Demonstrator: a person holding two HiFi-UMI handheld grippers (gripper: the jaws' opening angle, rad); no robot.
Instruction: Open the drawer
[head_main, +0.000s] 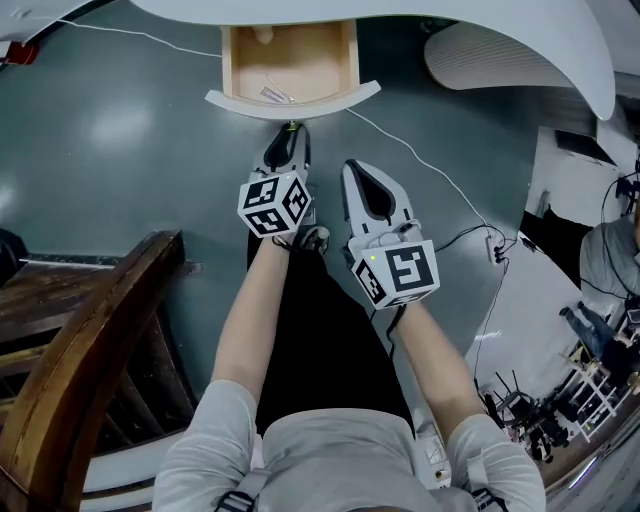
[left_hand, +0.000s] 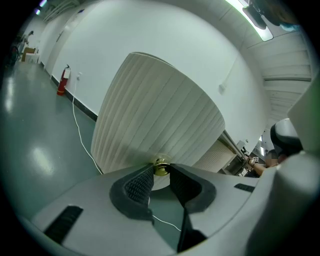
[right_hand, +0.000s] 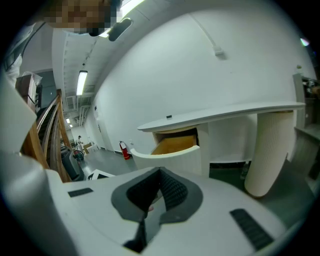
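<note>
The wooden drawer (head_main: 290, 55) stands pulled out from under the white table (head_main: 480, 20), its curved white front (head_main: 293, 100) toward me. A few small metal pieces (head_main: 275, 92) lie inside. My left gripper (head_main: 293, 130) reaches the middle of that front. In the left gripper view its pads press on the brass knob (left_hand: 161, 168) of the ribbed drawer front (left_hand: 155, 115). My right gripper (head_main: 362, 172) hangs beside it to the right, short of the drawer, jaws together with nothing in them. In the right gripper view (right_hand: 160, 175) the open drawer (right_hand: 175, 145) lies ahead.
A dark wooden chair (head_main: 90, 340) stands close at my left. A white cable (head_main: 430, 170) runs across the grey floor to the right. The table's ribbed white leg (right_hand: 270, 150) is at the right. A seated person (head_main: 605, 255) and equipment are at the far right.
</note>
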